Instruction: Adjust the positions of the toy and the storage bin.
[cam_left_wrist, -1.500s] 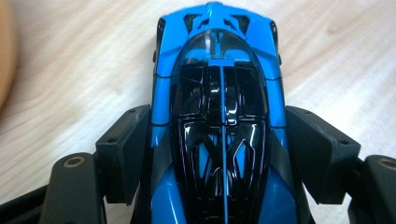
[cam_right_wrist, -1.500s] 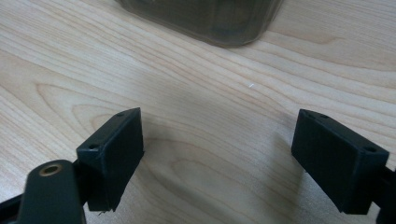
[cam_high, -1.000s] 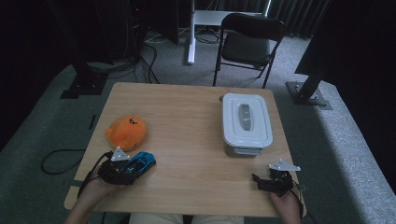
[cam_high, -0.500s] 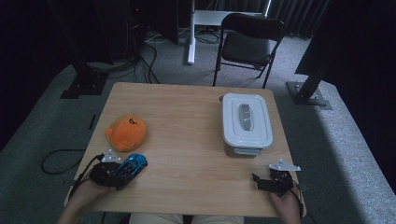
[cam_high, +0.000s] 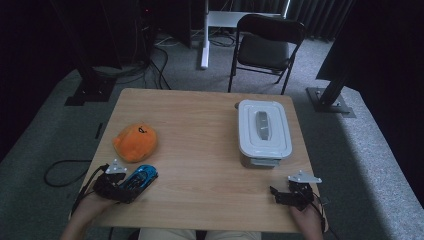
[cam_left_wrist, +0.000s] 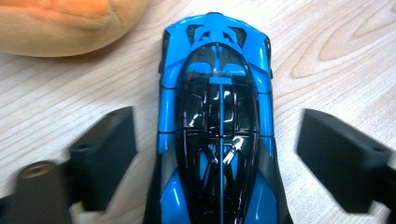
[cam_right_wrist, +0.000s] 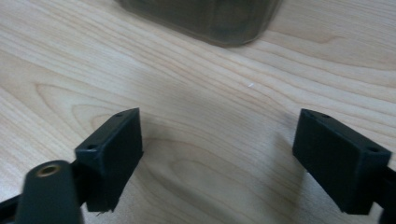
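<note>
The middle of the counter (cam_high: 200, 145) lies bare from the far edge to the near edge, a broad lane between the plush (cam_high: 135, 142) near the left edge and the box (cam_high: 263, 131) near the right edge. The car (cam_high: 139, 177) sits near the near-left corner, just beside the plush, and leaves little room between them. It lies between the parted jaws of the left hand-held gripper (cam_high: 131, 186), with a gap on each side. Bare wood separates the right hand-held gripper (cam_high: 276, 193), at the near-right corner, from the box.
</note>
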